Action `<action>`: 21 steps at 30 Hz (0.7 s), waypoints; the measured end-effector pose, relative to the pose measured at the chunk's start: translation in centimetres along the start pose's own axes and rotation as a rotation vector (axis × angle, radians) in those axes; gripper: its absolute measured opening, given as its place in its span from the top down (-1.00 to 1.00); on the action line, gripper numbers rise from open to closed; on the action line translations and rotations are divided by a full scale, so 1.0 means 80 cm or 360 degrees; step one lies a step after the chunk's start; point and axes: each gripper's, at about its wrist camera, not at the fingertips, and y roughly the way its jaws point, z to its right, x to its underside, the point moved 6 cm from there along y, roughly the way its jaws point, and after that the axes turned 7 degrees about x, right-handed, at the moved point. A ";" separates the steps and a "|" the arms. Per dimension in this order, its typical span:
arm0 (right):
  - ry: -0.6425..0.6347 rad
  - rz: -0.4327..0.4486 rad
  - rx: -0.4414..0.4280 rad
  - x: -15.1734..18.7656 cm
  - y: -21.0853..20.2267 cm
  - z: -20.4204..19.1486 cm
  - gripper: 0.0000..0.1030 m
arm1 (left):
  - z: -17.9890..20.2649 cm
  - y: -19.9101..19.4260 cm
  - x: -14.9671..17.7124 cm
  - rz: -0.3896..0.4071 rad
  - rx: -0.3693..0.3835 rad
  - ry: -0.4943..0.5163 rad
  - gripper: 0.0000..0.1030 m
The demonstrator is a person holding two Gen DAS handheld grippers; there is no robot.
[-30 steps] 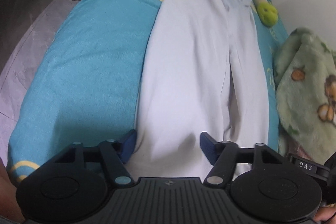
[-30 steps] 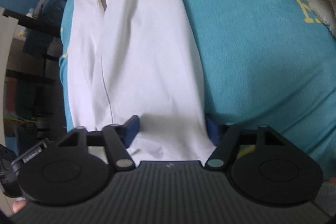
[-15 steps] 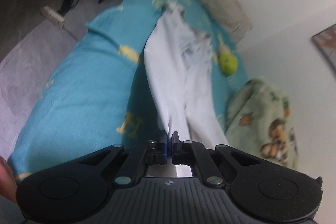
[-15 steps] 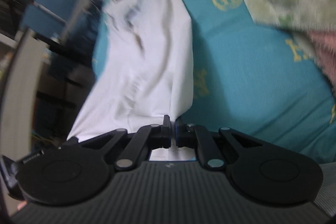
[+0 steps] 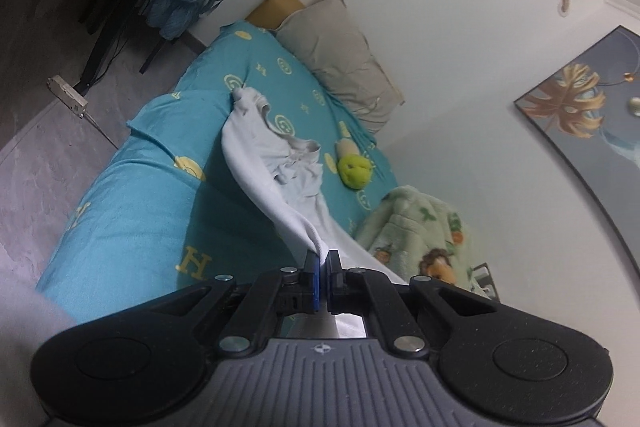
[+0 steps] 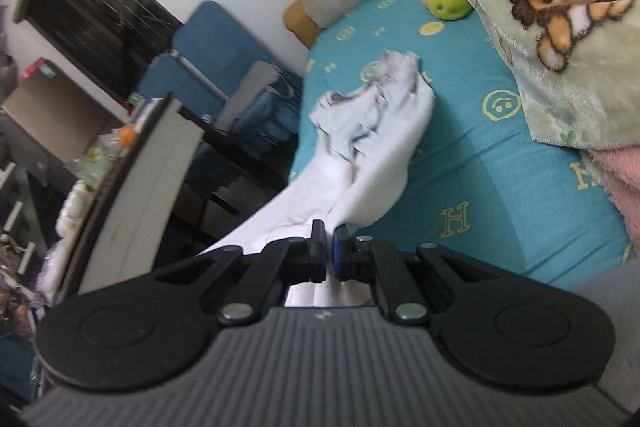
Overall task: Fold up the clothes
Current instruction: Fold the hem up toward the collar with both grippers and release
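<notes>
Left wrist, white garment [image 5: 276, 187] lifted, bunched, sagging

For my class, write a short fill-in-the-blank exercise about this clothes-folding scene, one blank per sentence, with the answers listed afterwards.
1. Both the left gripper and the right gripper are shut on the ____ garment.
2. The bedsheet under the garment is ____ in colour.
3. The green blanket shows a cartoon ____.
4. The round plush toy near the pillow is yellow-____.

Answers: white; turquoise; lion; green
</notes>
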 end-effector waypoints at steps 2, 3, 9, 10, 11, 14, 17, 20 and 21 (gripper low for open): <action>-0.0003 0.0012 -0.0028 0.010 -0.008 0.000 0.87 | 0.005 -0.015 0.005 0.0030 0.0005 0.0013 0.95; 0.0001 0.0009 -0.0032 0.011 -0.007 0.001 0.87 | 0.007 -0.017 0.003 0.0044 0.0000 0.0017 0.95; 0.0008 0.0005 0.0021 -0.031 0.050 0.004 0.87 | 0.018 0.029 -0.037 0.0097 -0.0086 0.0155 0.94; 0.0016 0.0011 0.0033 -0.042 0.063 0.007 0.87 | 0.017 0.044 -0.047 0.0106 -0.0108 0.0175 0.94; 0.0024 0.0014 0.0036 -0.054 0.077 0.009 0.87 | 0.014 0.061 -0.056 0.0111 -0.0131 0.0194 0.94; 0.0032 0.0020 0.0056 -0.087 0.125 0.019 0.87 | 0.000 0.118 -0.082 0.0112 -0.0216 0.0283 0.94; 0.0009 0.0019 0.0101 -0.116 0.180 0.031 0.87 | -0.026 0.181 -0.105 0.0109 -0.0262 0.0320 0.94; -0.0023 0.0000 0.0145 -0.136 0.238 0.044 0.87 | -0.061 0.241 -0.124 0.0095 -0.0310 0.0349 0.94; -0.0041 -0.0010 0.0162 -0.140 0.258 0.049 0.87 | -0.073 0.262 -0.130 0.0090 -0.0327 0.0359 0.94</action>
